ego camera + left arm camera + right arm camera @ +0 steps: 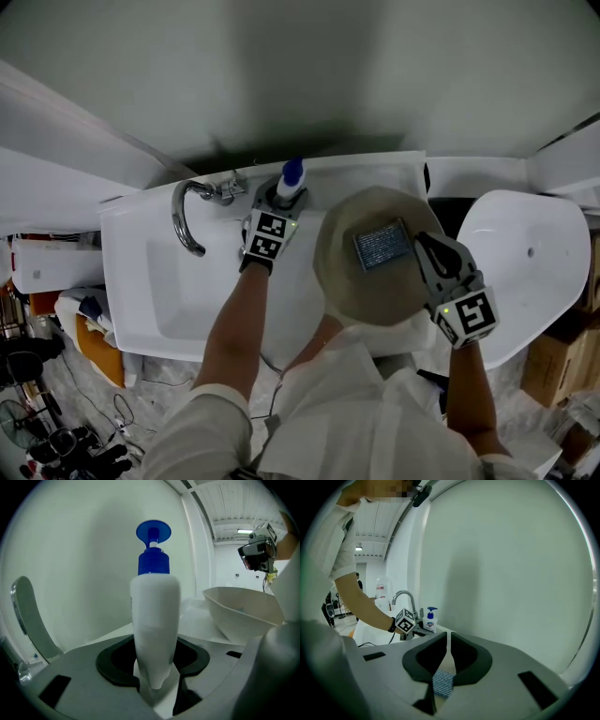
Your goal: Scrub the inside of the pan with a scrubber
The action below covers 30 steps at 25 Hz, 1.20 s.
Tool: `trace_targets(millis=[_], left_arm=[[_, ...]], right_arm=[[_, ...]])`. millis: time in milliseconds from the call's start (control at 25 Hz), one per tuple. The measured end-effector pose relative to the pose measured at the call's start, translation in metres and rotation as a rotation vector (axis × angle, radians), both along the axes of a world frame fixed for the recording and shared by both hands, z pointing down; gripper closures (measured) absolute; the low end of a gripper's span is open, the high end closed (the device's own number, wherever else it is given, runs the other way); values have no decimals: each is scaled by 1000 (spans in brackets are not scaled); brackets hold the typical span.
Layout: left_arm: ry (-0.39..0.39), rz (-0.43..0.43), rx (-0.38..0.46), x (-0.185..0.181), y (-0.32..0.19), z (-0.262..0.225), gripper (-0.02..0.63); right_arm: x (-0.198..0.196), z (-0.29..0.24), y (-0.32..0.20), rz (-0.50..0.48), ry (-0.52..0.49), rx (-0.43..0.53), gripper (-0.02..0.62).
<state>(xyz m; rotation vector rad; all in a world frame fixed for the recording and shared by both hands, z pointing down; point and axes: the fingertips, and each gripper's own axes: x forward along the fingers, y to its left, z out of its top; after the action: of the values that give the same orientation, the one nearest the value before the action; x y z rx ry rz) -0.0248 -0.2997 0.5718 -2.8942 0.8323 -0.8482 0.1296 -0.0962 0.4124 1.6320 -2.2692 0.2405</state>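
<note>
A cream round pan [352,281] rests at the right end of the white sink [131,281]; in the left gripper view the pan [243,613] shows at right. A grey mesh scrubber [382,244] lies inside it, with my right gripper [420,242] shut on its edge. The right gripper view shows the scrubber [443,682] pinched between the closed jaws of the right gripper [450,641]. My left gripper [281,199] is shut on a white soap bottle [292,178] with a blue pump, at the back of the sink. The bottle [154,616] stands upright between the left gripper's [154,679] jaws.
A chrome faucet [187,216] curves over the basin left of the bottle. A white rounded fixture [530,253] stands to the right of the pan. The wall runs close behind the sink. Cables and clutter [56,394] lie on the floor at lower left.
</note>
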Motion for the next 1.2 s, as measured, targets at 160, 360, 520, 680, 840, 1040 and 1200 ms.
trace_targets(millis=[160, 360, 520, 680, 840, 1040, 1200], left_arm=[[-3, -2, 15, -3, -2, 3, 397], [35, -7, 8, 1, 0, 0, 294], [44, -8, 24, -3, 0, -6, 270], [65, -29, 44, -8, 1, -22, 259], [98, -68, 37, -20, 9, -37, 259], [103, -86, 43, -35, 27, -56, 259], [105, -77, 59, -43, 59, -72, 259]], right_arm=[[-1, -2, 0, -1, 1, 4, 584], [-6, -6, -3, -17, 10, 12, 584], [-11, -7, -3, -26, 9, 14, 584], [-12, -9, -2, -29, 10, 26, 584], [-14, -11, -1, -24, 4, 29, 584], [-16, -14, -2, -24, -8, 35, 584], [-18, -10, 0, -38, 11, 22, 583]])
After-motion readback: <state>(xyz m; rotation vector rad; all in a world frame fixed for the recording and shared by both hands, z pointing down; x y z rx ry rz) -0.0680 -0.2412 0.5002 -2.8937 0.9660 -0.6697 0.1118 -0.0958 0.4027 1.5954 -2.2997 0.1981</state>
